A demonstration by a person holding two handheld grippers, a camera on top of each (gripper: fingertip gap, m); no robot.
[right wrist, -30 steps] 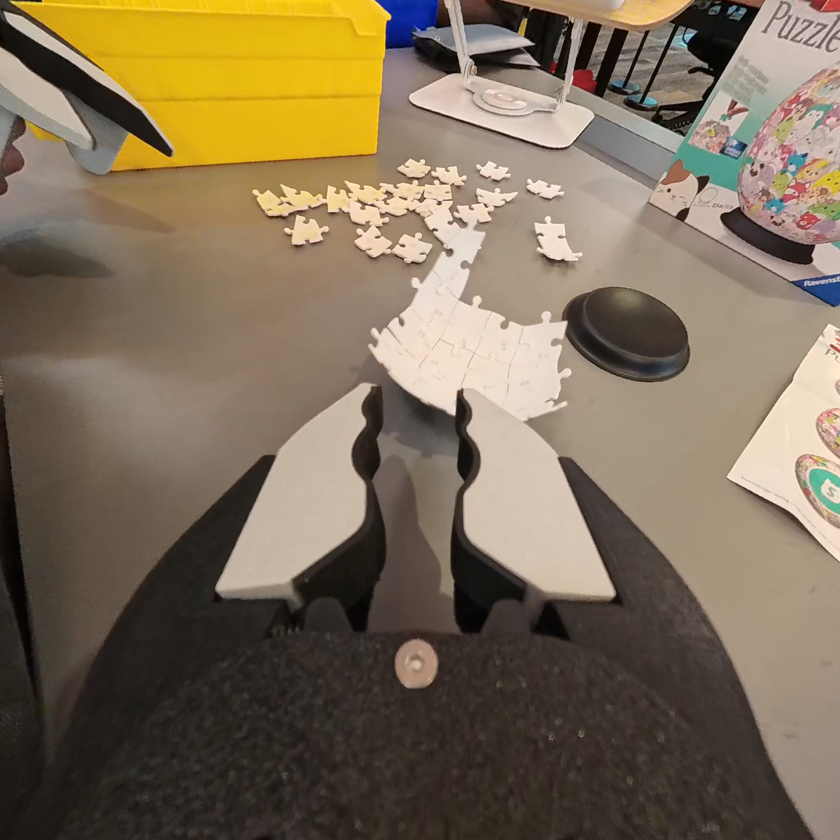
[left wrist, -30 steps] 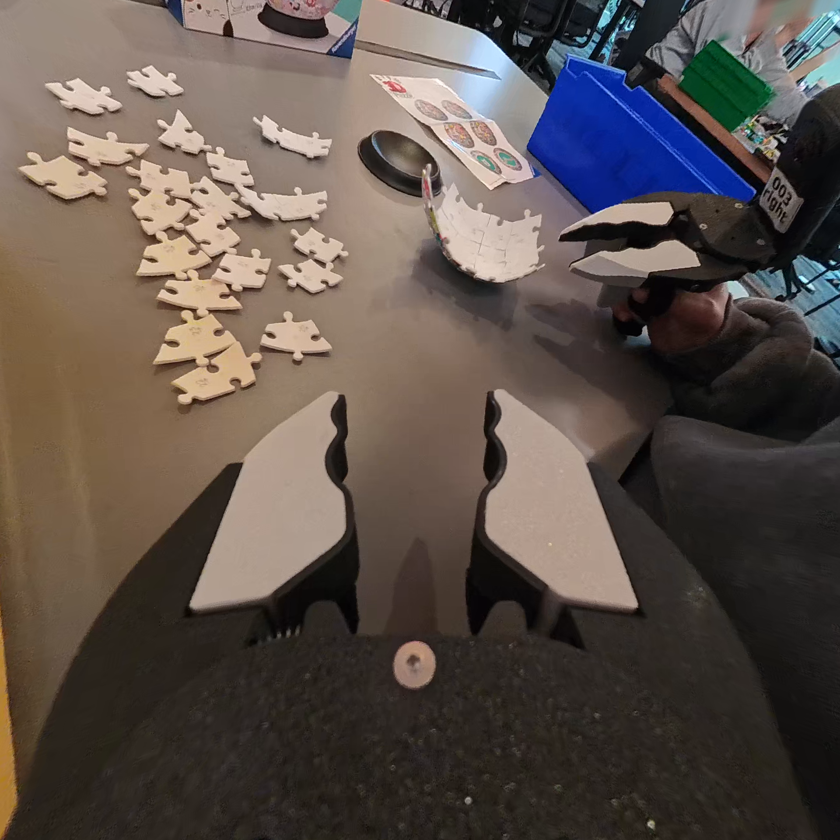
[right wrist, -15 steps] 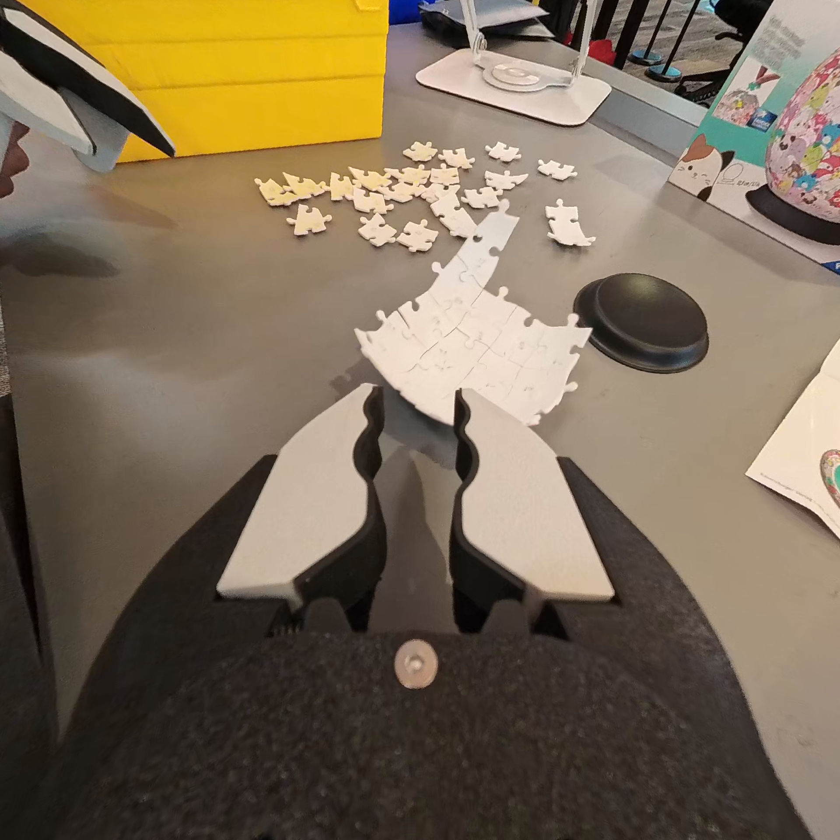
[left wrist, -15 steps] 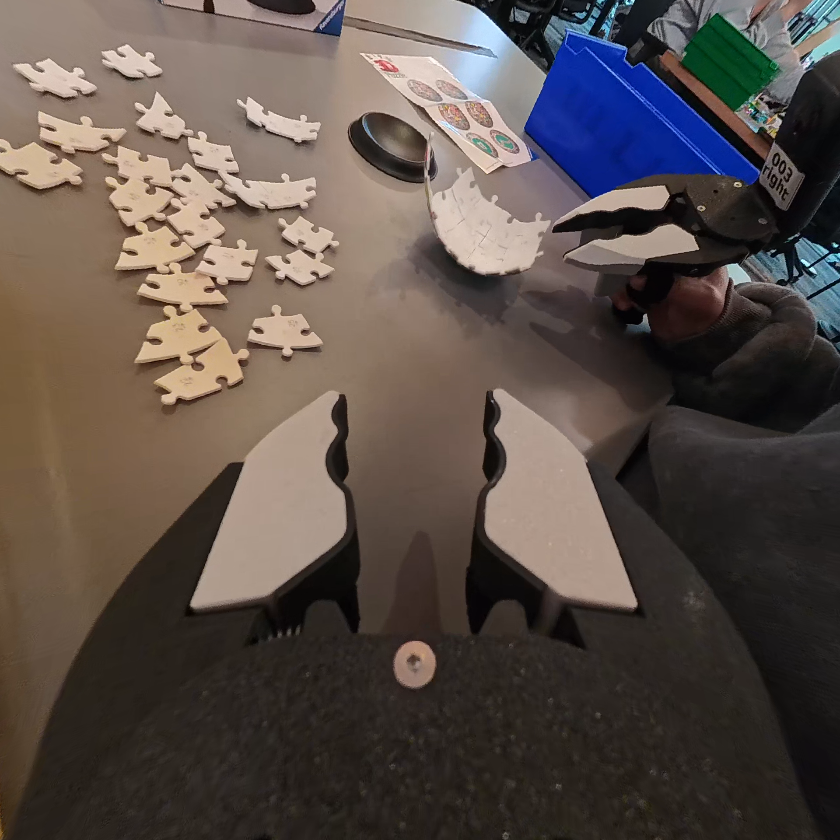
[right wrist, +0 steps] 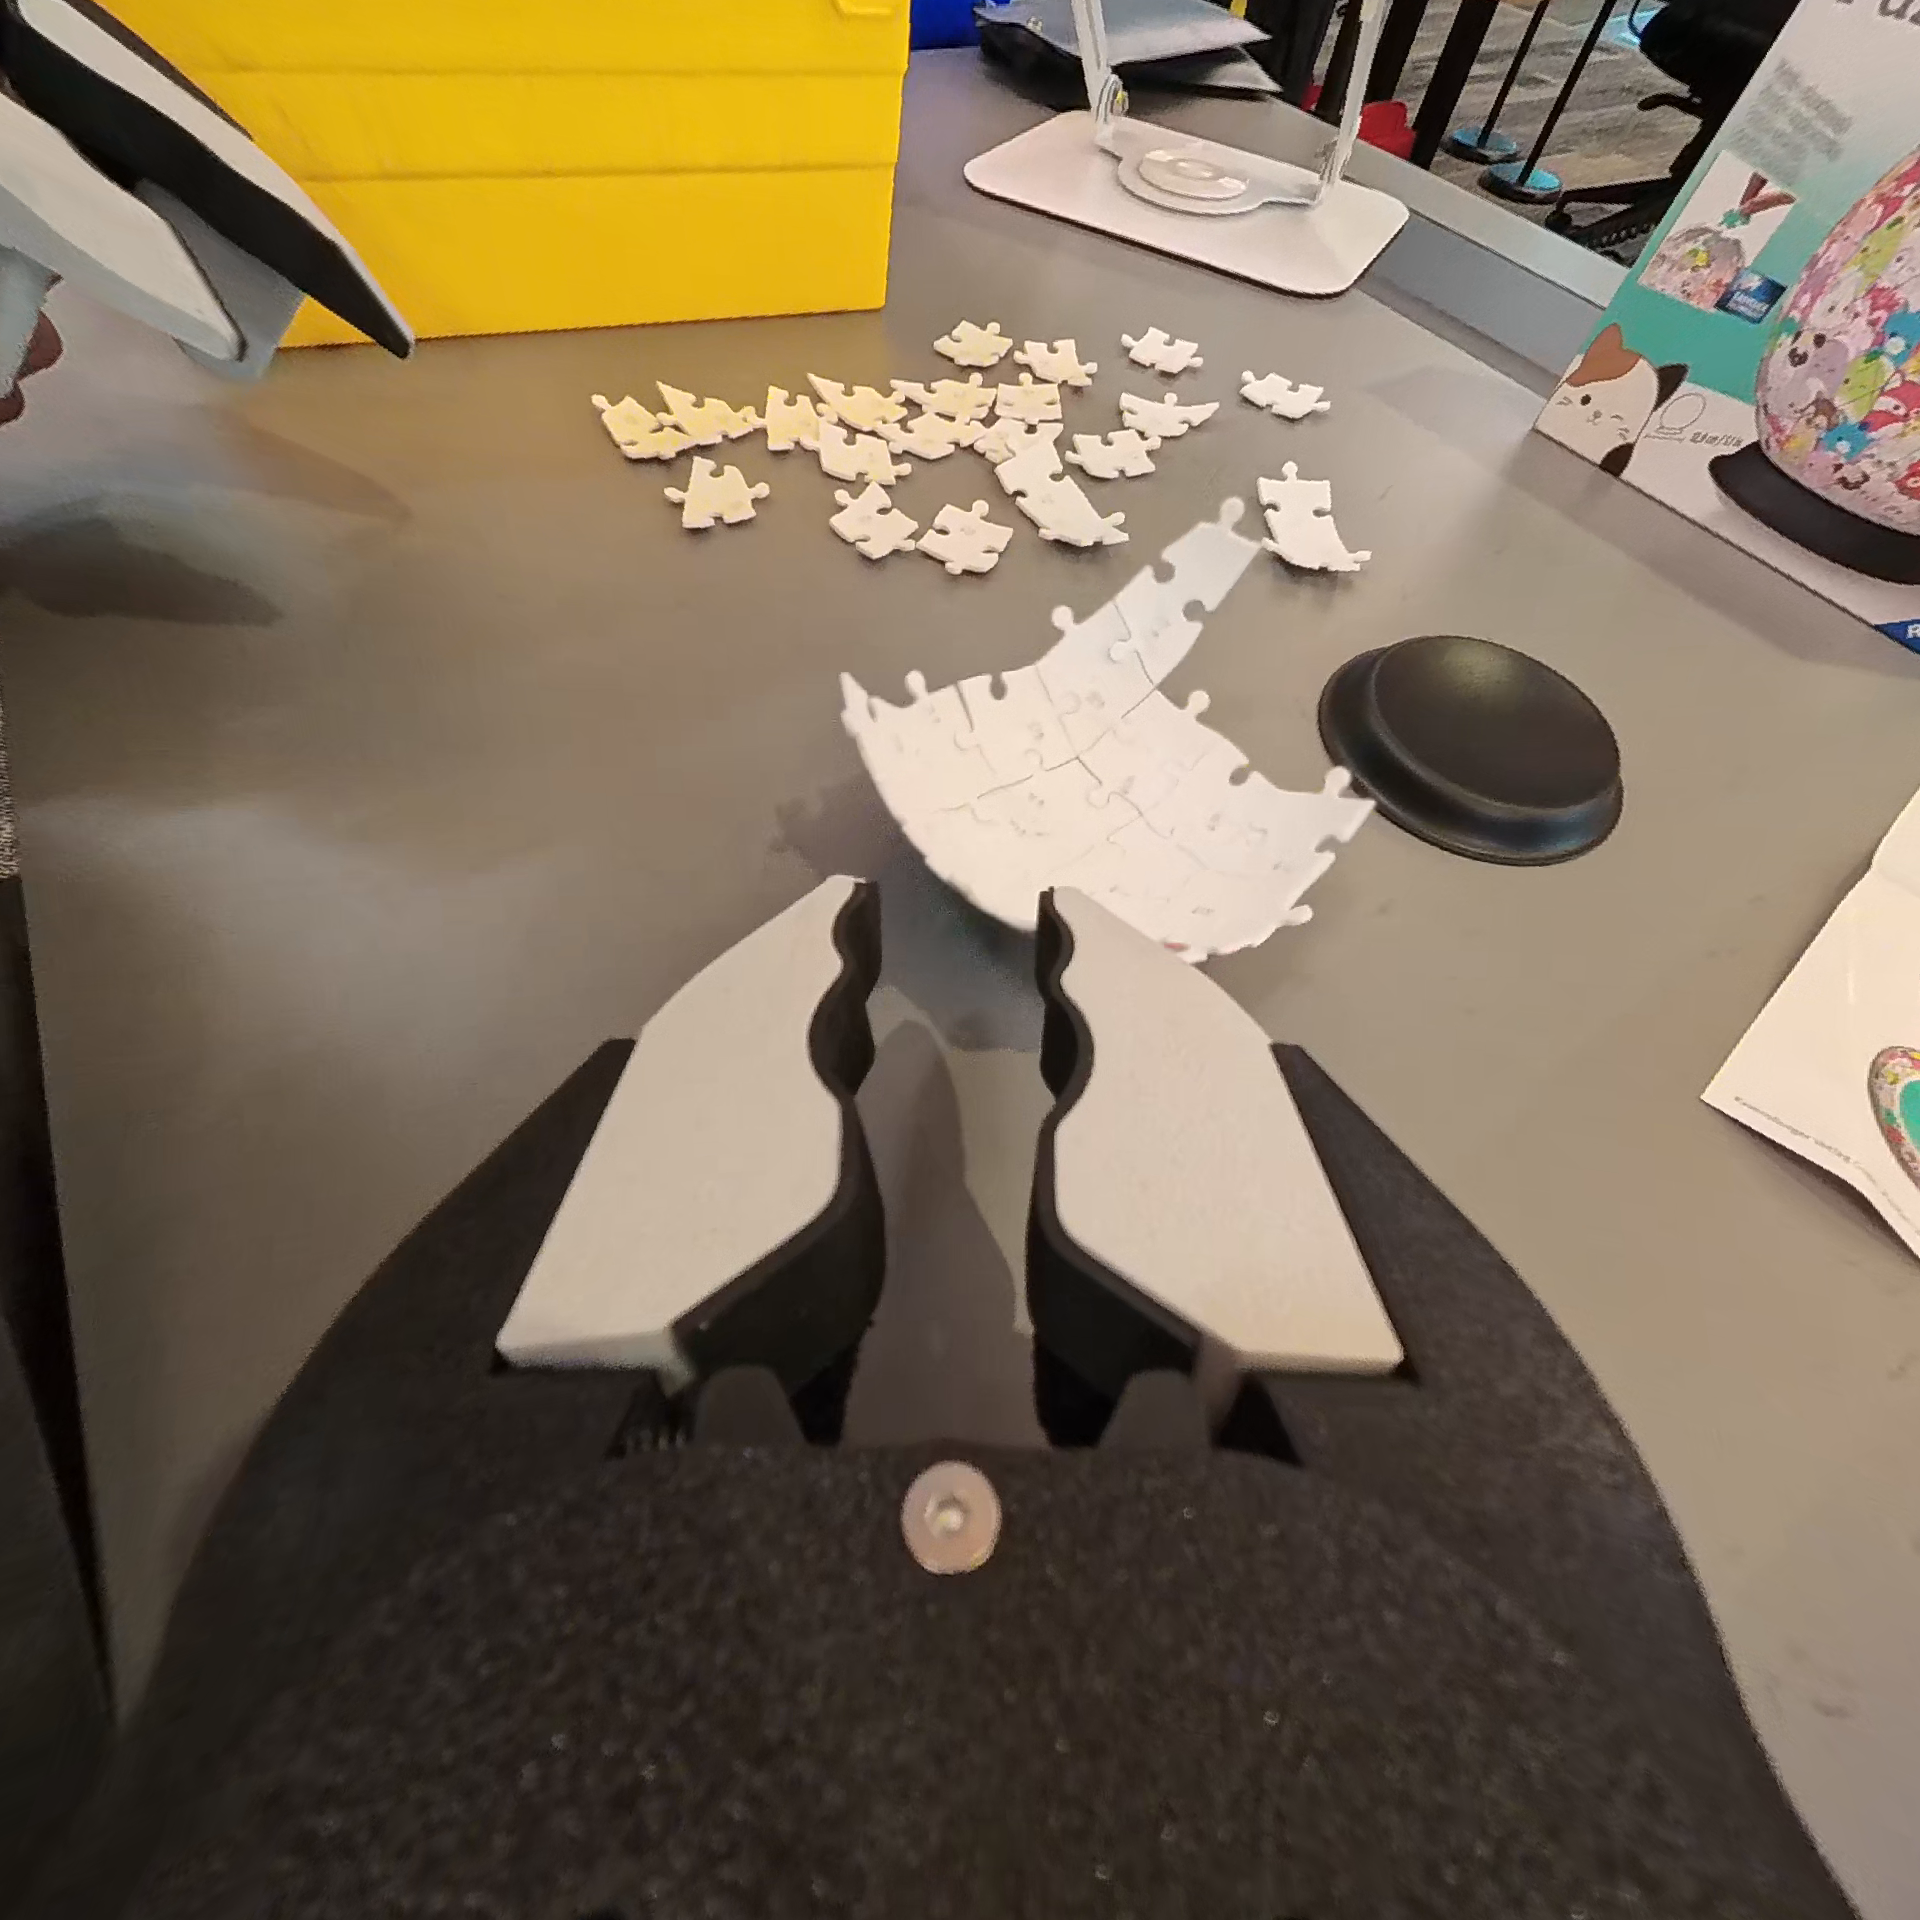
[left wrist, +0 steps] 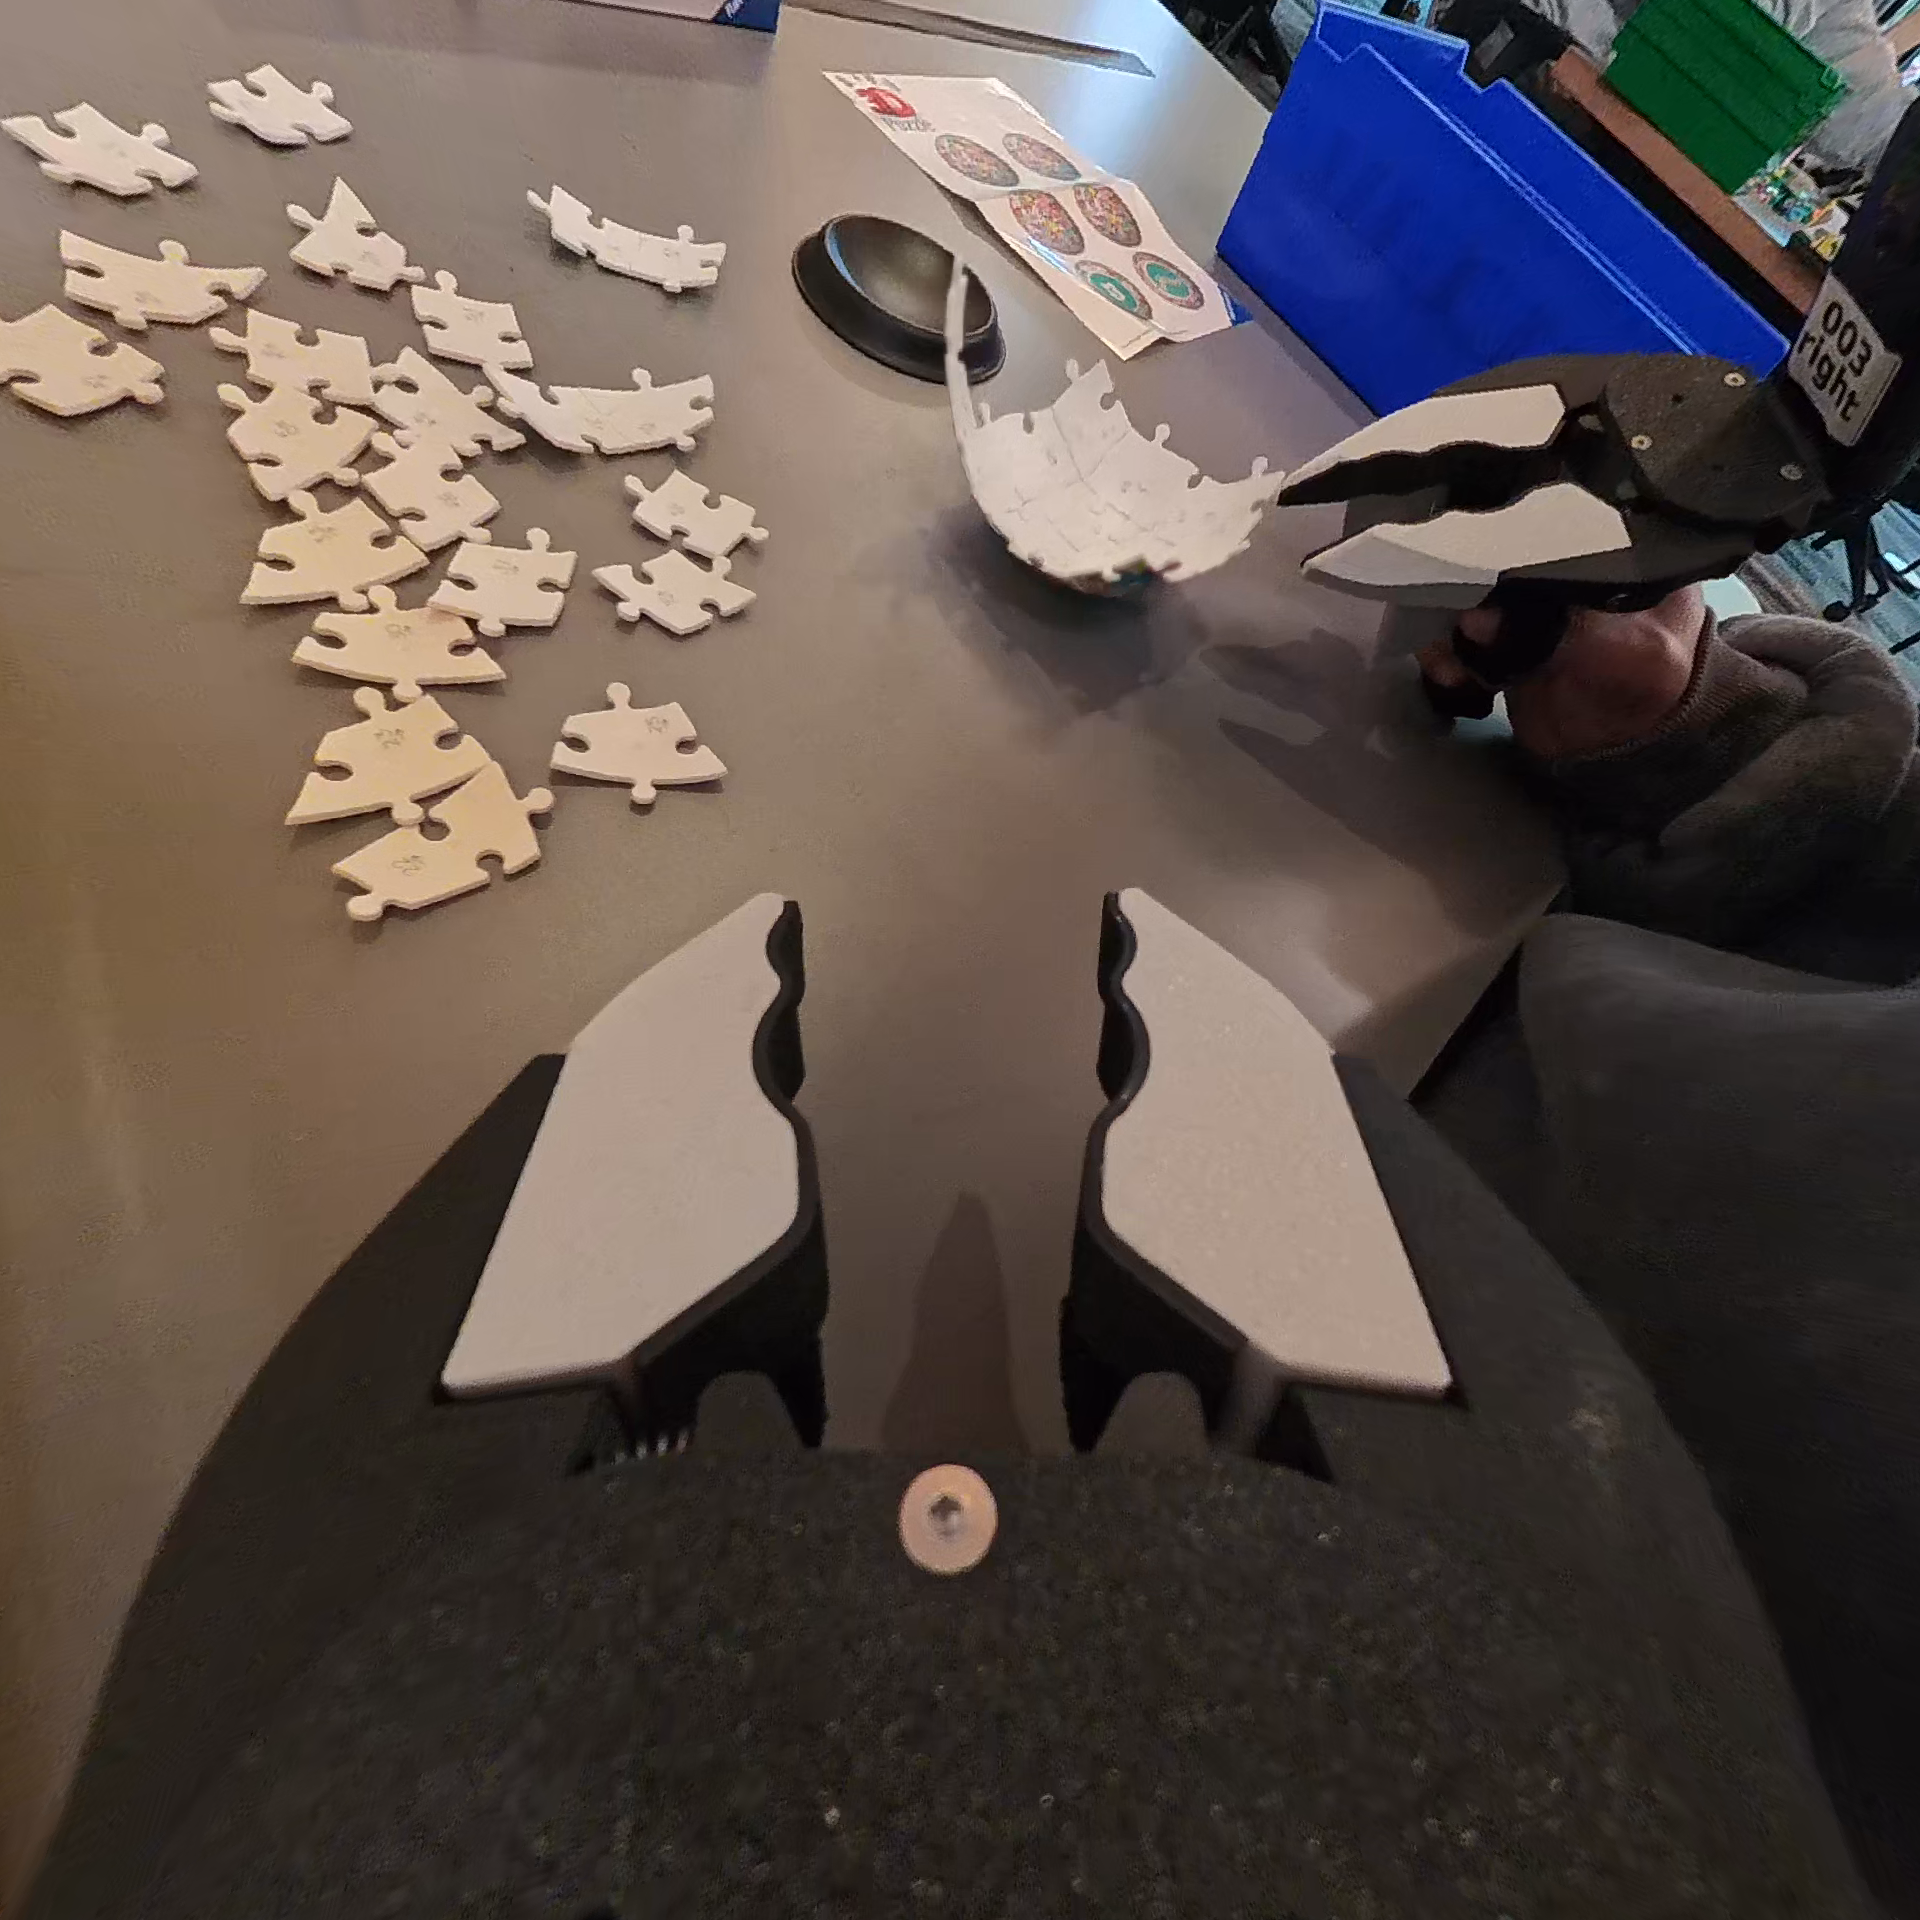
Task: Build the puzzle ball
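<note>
A partly built white puzzle shell (left wrist: pixel 1091 488) rests curved like a bowl on the grey table (left wrist: pixel 935 748), with one strip of pieces rising at its far side. It also shows in the right wrist view (right wrist: pixel 1091 790). Several loose white pieces (left wrist: pixel 416 499) lie spread to its left; they show too in the right wrist view (right wrist: pixel 935 436). My right gripper (right wrist: pixel 956 899) is open and empty, its tips right at the shell's near rim; the left wrist view (left wrist: pixel 1299 530) shows it too. My left gripper (left wrist: pixel 951 914) is open and empty, well short of the pieces.
A black round stand (right wrist: pixel 1465 748) sits beside the shell. A printed leaflet (left wrist: pixel 1049 197) and a blue bin (left wrist: pixel 1455 208) lie beyond it. A yellow bin (right wrist: pixel 571 156), a white stand plate (right wrist: pixel 1195 197) and the puzzle box (right wrist: pixel 1766 312) line the far side. The table edge (left wrist: pixel 1455 956) is near. The tips of one gripper are about 20 centimetres away from the tips of the other.
My right gripper has crept forward until its tips reach the shell's rim. My left gripper has moved a little forward toward the pieces. Both stay open.
</note>
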